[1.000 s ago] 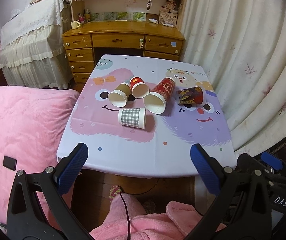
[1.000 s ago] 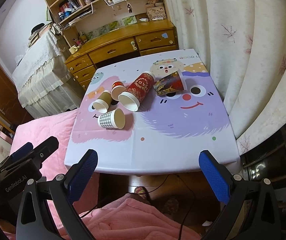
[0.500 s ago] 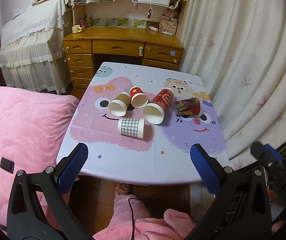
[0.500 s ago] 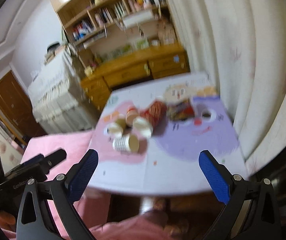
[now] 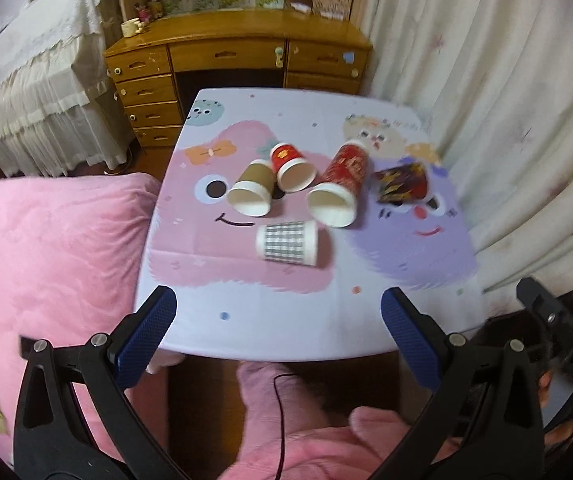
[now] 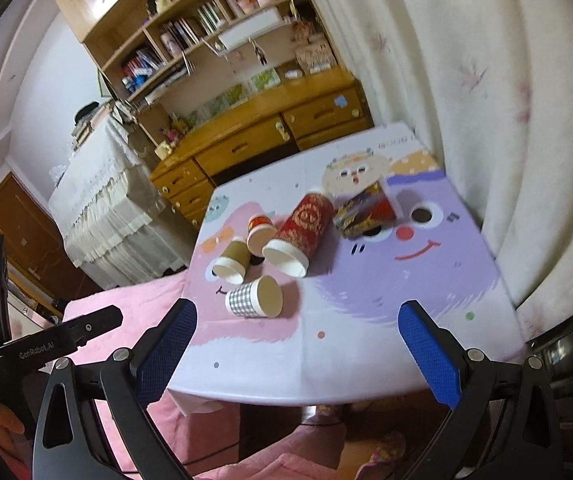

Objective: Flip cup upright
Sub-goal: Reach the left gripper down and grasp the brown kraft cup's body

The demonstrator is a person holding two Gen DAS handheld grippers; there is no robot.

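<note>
My left gripper (image 5: 274,328) has its blue-padded fingers (image 5: 148,330) spread wide with nothing between them, hanging over the near edge of the bench (image 5: 286,332). My right gripper (image 6: 296,344) is likewise released, fingers (image 6: 430,356) wide apart and off everything.

Beyond them five paper cups lie on their sides on the cartoon tablecloth. Nearest is the checked cup (image 5: 288,243), grey-and-white gingham, mouth pointing right. Behind it sit a brown cup (image 5: 251,194) and a small red cup (image 5: 292,168), touching, mouths toward me. To their right is the tall red cup (image 5: 338,188) with gold pattern, its rim just beside the checked one. A dark patterned cup (image 5: 400,182) lies farther right, apart from the rest.

The right wrist view looks into the checked cup's (image 6: 256,296) tan interior, hidden from the left. It also shows bookshelves (image 6: 206,16) above the wooden desk (image 6: 262,128) and the left gripper's black body at lower left; the left view shows my pink-sleeved lap (image 5: 326,444) below the bench.
</note>
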